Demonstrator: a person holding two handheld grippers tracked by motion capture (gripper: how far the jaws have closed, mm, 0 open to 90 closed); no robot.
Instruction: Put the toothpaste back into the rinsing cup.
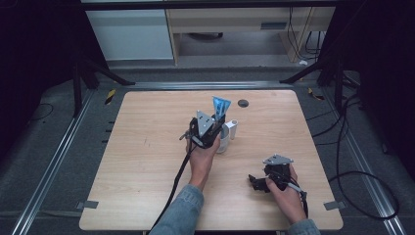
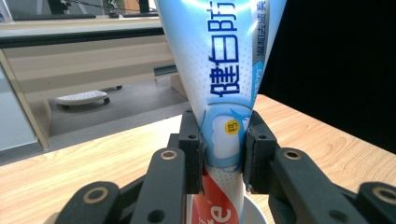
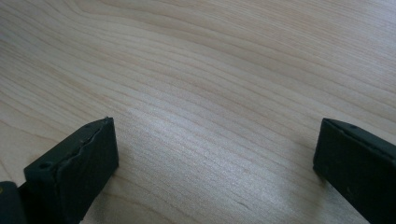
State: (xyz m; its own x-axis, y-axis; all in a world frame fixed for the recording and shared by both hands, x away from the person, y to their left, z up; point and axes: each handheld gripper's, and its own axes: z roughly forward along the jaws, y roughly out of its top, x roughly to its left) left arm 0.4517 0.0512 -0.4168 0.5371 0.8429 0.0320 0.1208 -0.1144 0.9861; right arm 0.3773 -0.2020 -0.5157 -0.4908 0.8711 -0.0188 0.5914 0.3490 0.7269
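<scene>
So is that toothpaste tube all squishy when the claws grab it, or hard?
Probably squishy: the toothpaste tube is soft plastic that fans out flat at its top, and the left gripper pinches its narrow lower part. It likely bends rather than breaks. Its surface looks shiny, so it might slip. Standing in the white cup, it could tip over.

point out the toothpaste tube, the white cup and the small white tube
toothpaste tube (image 2: 224, 93), left gripper view, printed blue body
white cup (image 1: 223, 142), high view, outer wall
small white tube (image 1: 233, 129), high view, its side
</scene>
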